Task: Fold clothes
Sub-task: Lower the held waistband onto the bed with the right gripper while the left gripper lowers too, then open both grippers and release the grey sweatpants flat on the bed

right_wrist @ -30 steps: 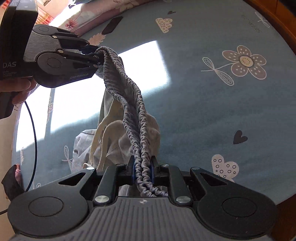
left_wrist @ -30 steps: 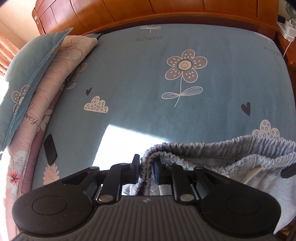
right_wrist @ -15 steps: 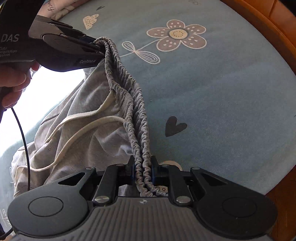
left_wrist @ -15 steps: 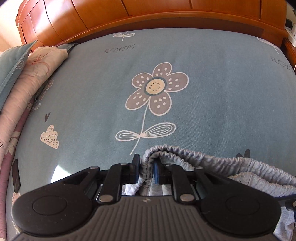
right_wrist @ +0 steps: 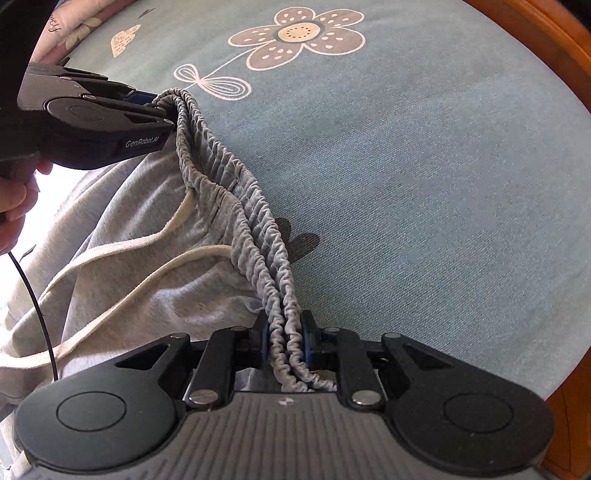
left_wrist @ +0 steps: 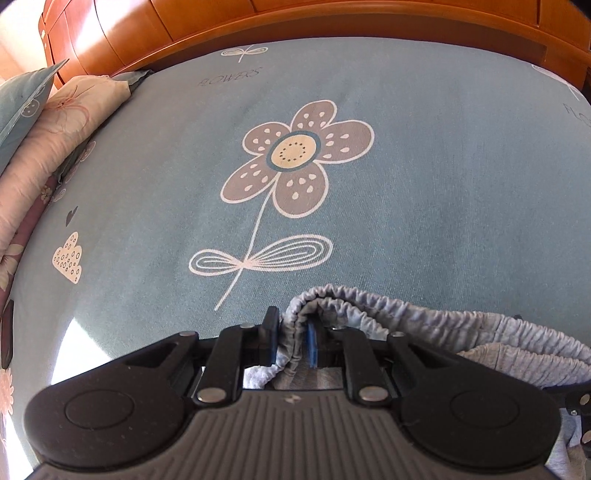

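I have the grey sweatpants (right_wrist: 140,258) lying on the bed, spread toward the lower left of my right wrist view, with the gathered elastic waistband (right_wrist: 236,192) stretched in a line between my two tools. A cream drawstring (right_wrist: 122,258) loops loosely across the grey fabric.

My right gripper (right_wrist: 283,341) has the doubled waistband running between its fingers; the blue pads touch the ruffled fabric on both sides, though the jaws are opening at this moment. My left gripper (left_wrist: 291,338) sits at the other end of the band: the bunched corner lies between its fingers, hard against the left one, while a narrow gap shows beside the blue pad on the right one, so I cannot tell whether it is pinched firmly. In the right wrist view that left gripper (right_wrist: 162,107) appears at upper left, held by a hand (right_wrist: 13,206), with a black cable (right_wrist: 33,302) hanging below.

Under everything is a blue bedsheet (left_wrist: 424,192) printed with a large flower (left_wrist: 295,155), a cloud and the word FLOWERS. A bright patch of sunlight (left_wrist: 85,343) falls at lower left. Pillows (left_wrist: 48,147) are piled along the left edge, and a wooden headboard (left_wrist: 332,22) curves behind.
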A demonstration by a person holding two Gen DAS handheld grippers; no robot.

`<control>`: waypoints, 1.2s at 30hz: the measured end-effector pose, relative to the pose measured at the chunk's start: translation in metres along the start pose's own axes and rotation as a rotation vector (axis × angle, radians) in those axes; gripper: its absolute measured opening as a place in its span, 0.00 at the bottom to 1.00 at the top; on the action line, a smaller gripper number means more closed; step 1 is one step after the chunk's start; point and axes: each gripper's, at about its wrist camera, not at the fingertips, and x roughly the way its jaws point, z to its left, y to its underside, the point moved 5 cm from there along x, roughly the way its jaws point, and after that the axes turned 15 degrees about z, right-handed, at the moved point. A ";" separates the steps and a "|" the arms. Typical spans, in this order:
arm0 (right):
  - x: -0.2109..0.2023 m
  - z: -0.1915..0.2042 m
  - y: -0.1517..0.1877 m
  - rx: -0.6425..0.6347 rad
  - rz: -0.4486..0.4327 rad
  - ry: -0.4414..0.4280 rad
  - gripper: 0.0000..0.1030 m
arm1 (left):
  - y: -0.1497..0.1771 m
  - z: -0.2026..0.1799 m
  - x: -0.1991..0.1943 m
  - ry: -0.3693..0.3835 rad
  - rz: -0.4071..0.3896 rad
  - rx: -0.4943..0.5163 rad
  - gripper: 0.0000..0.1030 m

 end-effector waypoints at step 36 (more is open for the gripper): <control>-0.061 0.046 -0.003 -0.136 -0.079 -0.008 0.49 | 0.268 0.083 -0.112 0.171 0.202 -0.525 0.51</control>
